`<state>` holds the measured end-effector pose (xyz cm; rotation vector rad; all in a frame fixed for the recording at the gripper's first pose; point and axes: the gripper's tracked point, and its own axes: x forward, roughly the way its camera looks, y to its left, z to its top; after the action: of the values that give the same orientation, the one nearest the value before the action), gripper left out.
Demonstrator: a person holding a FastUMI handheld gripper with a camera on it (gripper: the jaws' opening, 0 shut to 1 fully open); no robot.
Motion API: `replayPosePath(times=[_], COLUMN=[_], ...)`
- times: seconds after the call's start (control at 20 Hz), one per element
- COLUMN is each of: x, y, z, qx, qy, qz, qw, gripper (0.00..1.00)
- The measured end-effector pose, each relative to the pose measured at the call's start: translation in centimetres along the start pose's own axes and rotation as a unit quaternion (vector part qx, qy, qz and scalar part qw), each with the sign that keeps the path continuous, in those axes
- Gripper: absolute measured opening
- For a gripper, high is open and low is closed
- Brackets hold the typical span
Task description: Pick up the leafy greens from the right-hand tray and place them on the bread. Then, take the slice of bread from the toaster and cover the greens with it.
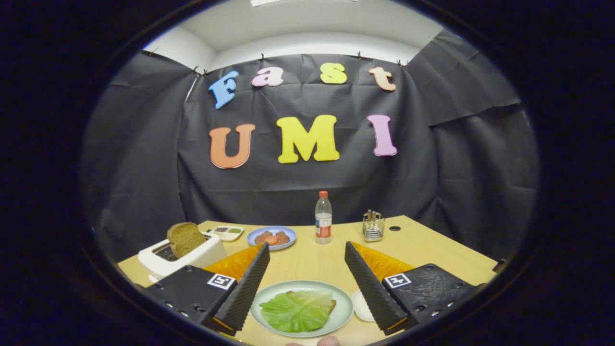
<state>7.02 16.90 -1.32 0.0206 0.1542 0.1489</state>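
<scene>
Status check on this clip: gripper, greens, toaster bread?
Gripper open, empty, over the plate. Leafy greens already on the bread there. Bread slice upright in toaster, path clear.

two plates [345, 307], one toaster [158, 262], one bottle [323, 217]

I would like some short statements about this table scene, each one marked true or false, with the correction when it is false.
1. The leafy greens lie on the bread on the pale green plate. True.
2. The hand-held gripper is shut on the greens. False: its fingers stand open, with the plate between them.
3. A bread slice stands in the white toaster. True.
4. The water bottle lies on its side. False: it stands upright beyond the fingers.
5. The blue plate is beside the toaster. True.
</scene>
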Motion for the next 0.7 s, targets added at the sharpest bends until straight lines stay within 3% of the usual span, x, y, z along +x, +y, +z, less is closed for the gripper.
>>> replayPosePath(times=[0.4,0.7], x=[-1.3,0.2], y=[13.5,20.5], z=[-0.5,-2.2], qx=[-0.031,-0.034], qy=[0.005,0.025], qz=[0.073,0.080], qw=[0.997,0.996], gripper=[0.96,0.96])
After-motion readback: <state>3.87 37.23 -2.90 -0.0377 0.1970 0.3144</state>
